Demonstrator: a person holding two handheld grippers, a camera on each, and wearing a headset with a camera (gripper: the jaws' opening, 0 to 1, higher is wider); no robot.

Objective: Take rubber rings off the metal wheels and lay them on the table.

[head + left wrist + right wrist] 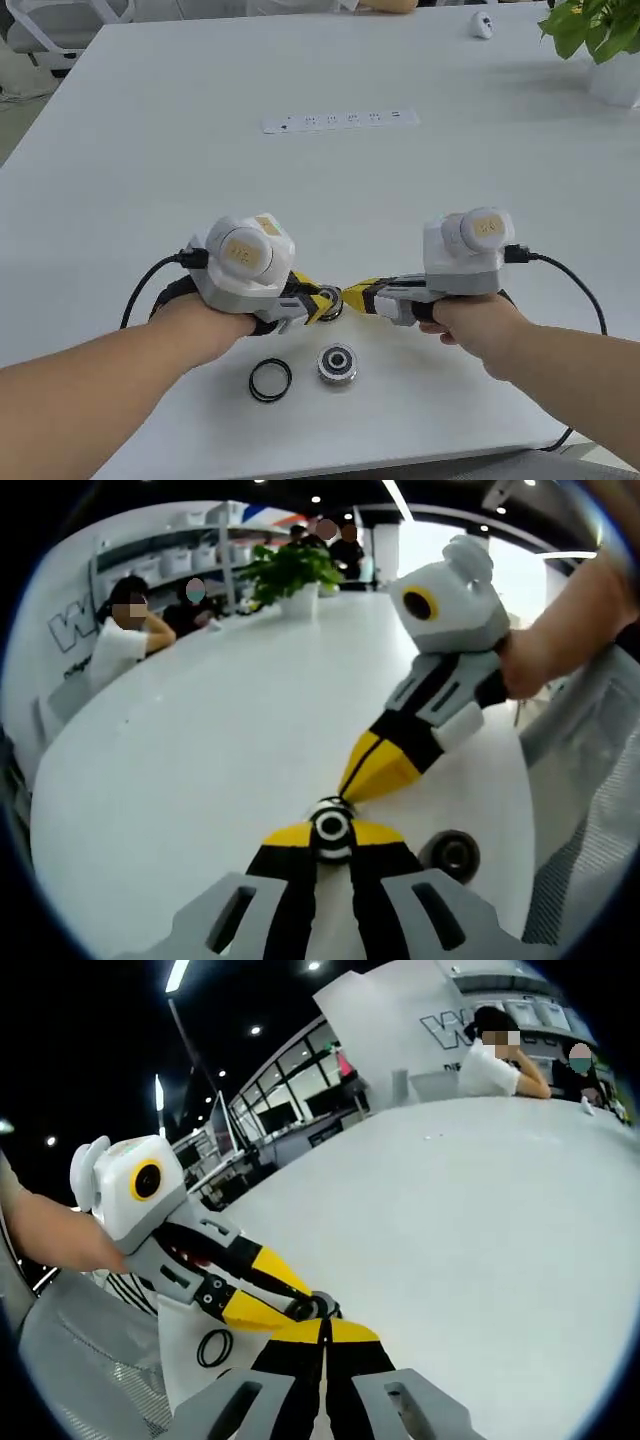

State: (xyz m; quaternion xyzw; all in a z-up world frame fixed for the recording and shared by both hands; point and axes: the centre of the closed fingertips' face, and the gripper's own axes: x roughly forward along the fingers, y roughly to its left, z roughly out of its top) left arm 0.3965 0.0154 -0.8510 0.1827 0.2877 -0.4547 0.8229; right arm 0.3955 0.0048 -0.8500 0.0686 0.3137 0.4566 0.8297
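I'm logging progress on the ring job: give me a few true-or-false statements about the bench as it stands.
1. The left gripper is shut on a wheel. True.
2. Two rings lie on the table. False: one ring lies there.
3. A second wheel lies beside that ring. True.
4. The right gripper hangs far from the left gripper. False: its tip meets the held wheel.

The white surface [150, 150] is carrying a rubber ring [270, 380] just beside a metal wheel [337, 363]; a power strip [340, 121] is lying well beyond.
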